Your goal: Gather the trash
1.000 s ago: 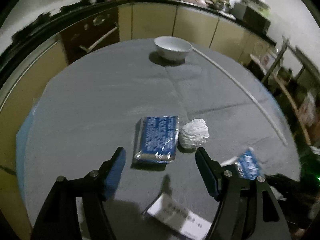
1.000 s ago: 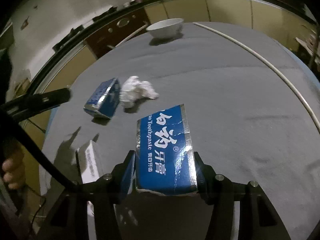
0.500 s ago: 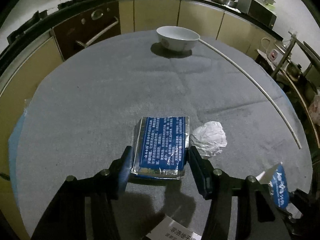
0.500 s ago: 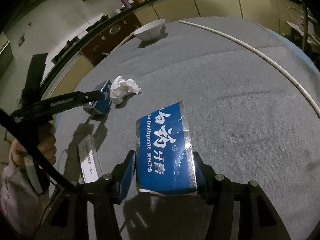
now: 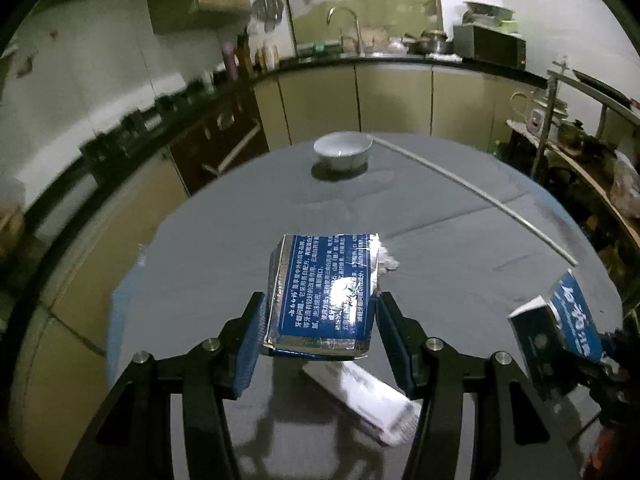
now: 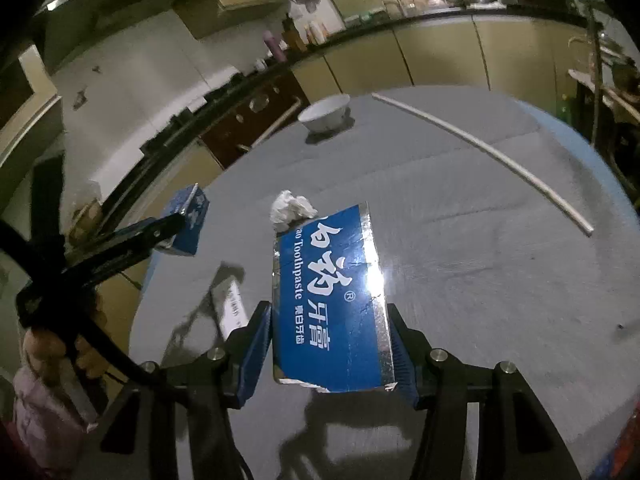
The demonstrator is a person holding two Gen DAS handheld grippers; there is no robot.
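A white ceramic bowl (image 5: 342,151) is sitting at the counter's (image 5: 460,248) far side, its inside showing nothing. Each claw is clamping a glossy blue, foil-edged toothpaste carton above the grey cloth: the left claw (image 5: 318,322) on one carton (image 5: 324,296), the right claw (image 6: 332,344) on another (image 6: 330,300), long axes pointing away. Crumpled white paper (image 6: 290,208) is lying beyond.

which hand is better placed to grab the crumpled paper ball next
Neither is free: the left tool and right tool each clamp a blue toothpaste box. Once emptied, the left looks better placed, since the paper ball lies just beyond its box; from the right it sits farther out.
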